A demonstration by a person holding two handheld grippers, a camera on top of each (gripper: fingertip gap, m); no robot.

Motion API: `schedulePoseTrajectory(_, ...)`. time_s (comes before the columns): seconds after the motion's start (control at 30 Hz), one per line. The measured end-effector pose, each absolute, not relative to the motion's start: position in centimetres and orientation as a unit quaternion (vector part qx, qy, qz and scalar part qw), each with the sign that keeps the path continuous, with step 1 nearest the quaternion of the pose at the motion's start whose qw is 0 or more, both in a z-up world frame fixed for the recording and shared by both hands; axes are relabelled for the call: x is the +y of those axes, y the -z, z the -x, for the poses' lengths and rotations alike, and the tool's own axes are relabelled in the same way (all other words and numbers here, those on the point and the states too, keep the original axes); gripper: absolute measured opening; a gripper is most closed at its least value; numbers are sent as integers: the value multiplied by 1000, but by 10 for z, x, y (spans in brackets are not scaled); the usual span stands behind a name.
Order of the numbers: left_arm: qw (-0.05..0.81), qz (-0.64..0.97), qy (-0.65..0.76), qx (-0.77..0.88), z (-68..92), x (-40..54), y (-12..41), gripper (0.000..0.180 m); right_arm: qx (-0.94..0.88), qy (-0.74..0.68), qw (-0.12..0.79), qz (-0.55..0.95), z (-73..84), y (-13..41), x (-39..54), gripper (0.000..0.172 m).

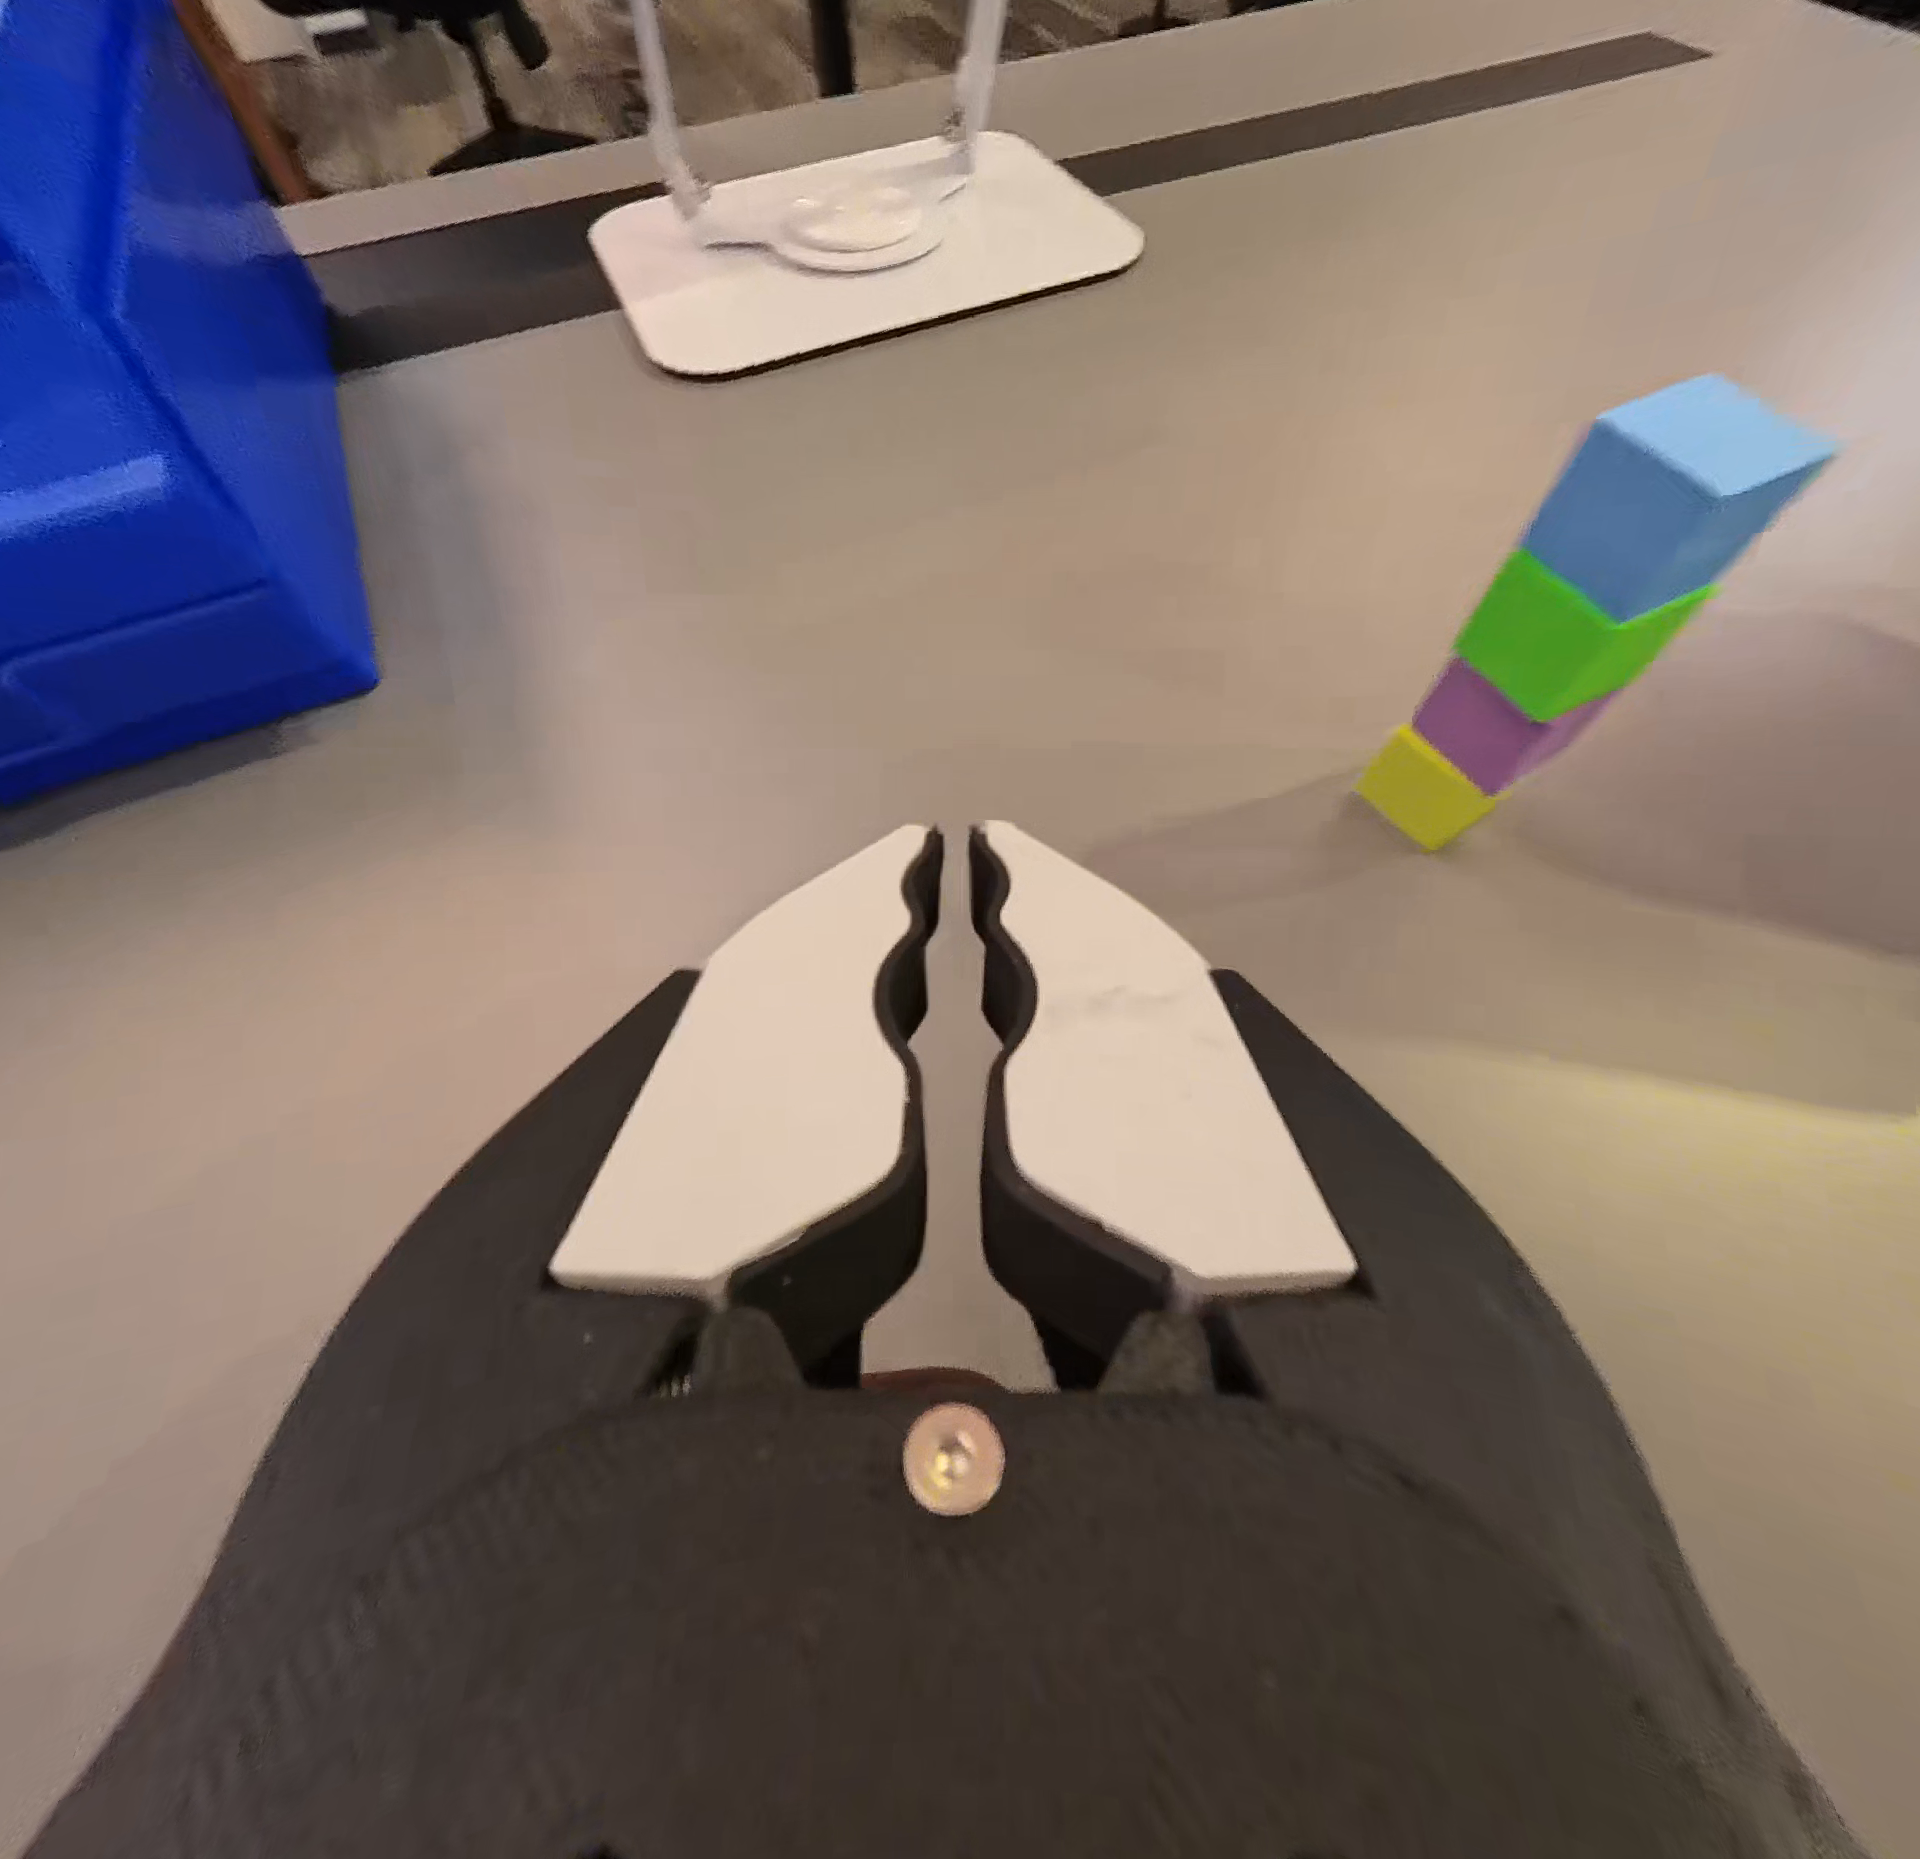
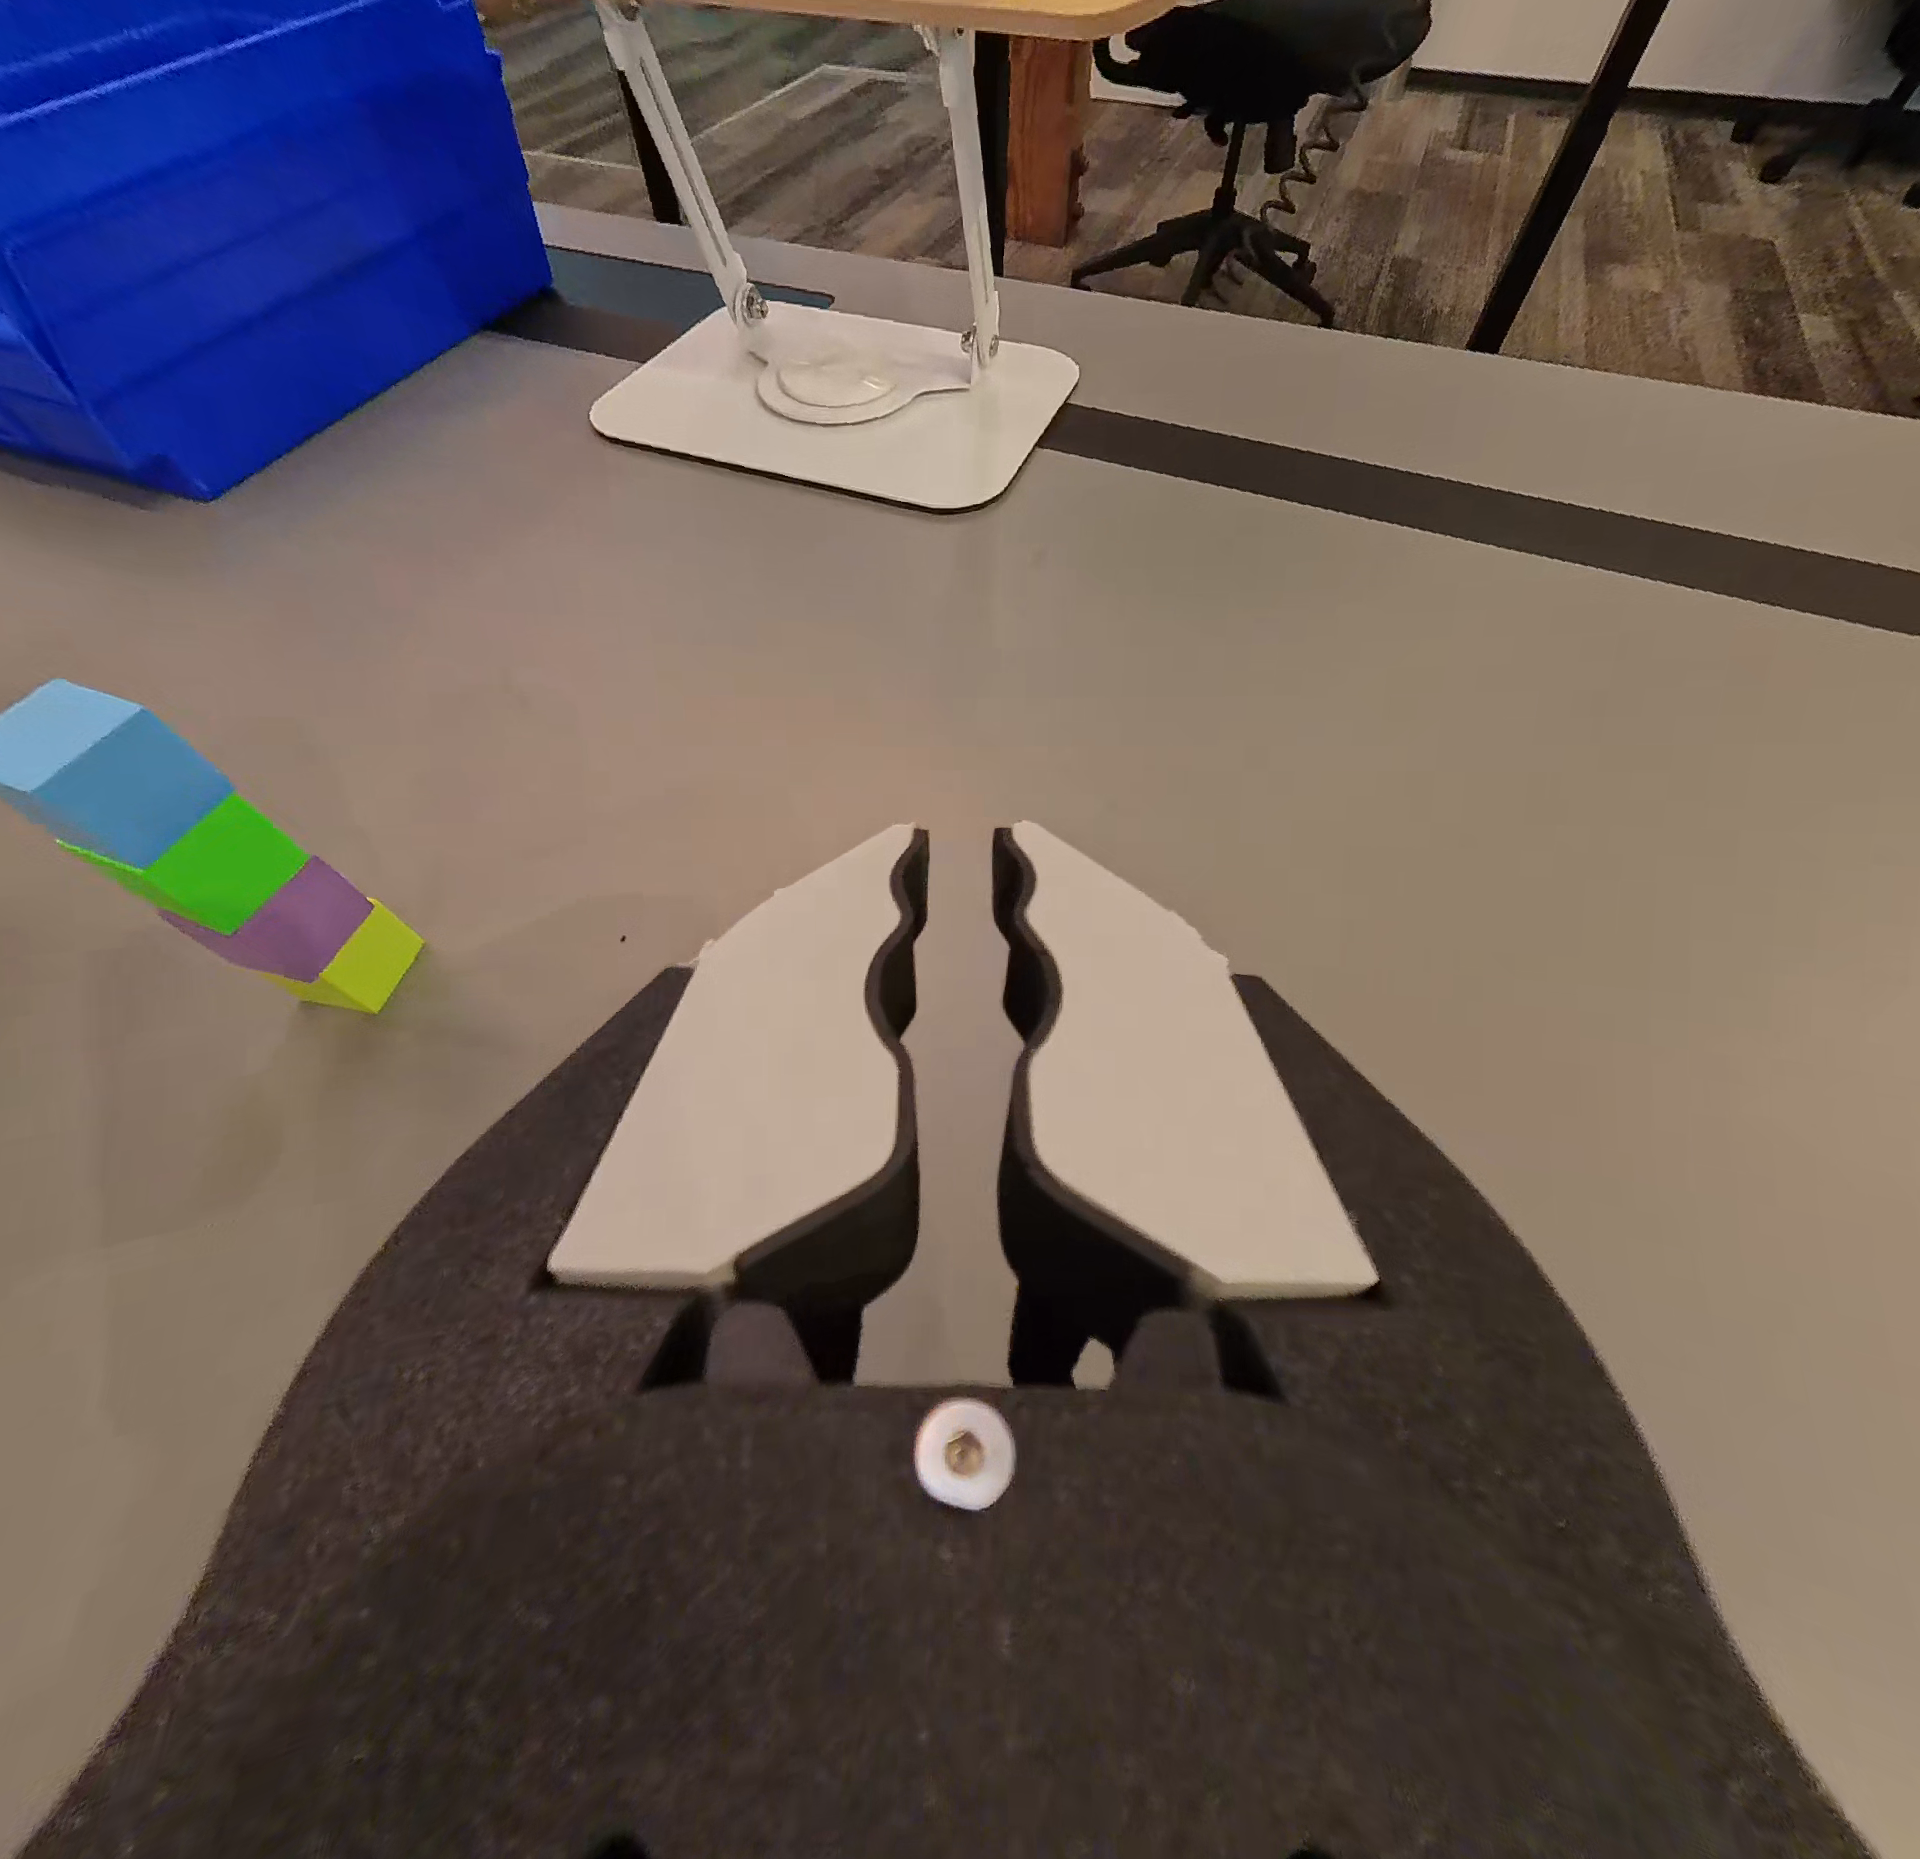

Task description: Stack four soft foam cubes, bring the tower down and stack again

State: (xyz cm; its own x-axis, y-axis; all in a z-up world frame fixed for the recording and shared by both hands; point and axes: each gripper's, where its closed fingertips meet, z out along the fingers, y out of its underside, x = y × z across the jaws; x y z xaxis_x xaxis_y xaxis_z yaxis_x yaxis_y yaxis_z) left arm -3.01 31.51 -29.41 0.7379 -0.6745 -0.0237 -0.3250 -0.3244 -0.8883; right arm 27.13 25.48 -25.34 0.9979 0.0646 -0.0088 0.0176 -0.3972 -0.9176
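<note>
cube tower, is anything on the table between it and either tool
Nothing visible. Bare grey table lies between the left tool and the cube tower to its right, and between the right tool and the tower to its left. The blue bin and white stand sit farther back.

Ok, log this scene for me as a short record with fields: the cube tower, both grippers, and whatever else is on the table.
tower: four cubes stacked, standing on grey table
order from bottom: yellow cube, purple cube, green cube, blue cube
alignment: cubes offset, edges not flush
left gripper: nearly closed, nothing held
right gripper: narrow gap, nothing held
also: blue bin, white stand
</note>
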Motion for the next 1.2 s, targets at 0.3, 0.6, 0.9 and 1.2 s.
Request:
schedulePoseTrajectory(0.3, 470, 816, 192, 276, 40, 329, 307, 21, -59, 3, 518, 854, -263, 271, 260, 38)
schedulePoseTrajectory(0.6, 456, 822, 165, 298, 37, 329, 315, 27, -58, 2, 510, 858, -263, 277, 261, 55)
schedulePoseTrajectory(0.9, 466, 808, 114, 342, 30, 324, 318, 27, -64, 7, 514, 855, -259, 276, 261, 60)
schedulePoseTrajectory(1.2, 469, 800, 87, 363, 27, 322, 320, 24, -45, -1, 516, 855, -265, 278, 261, 66)
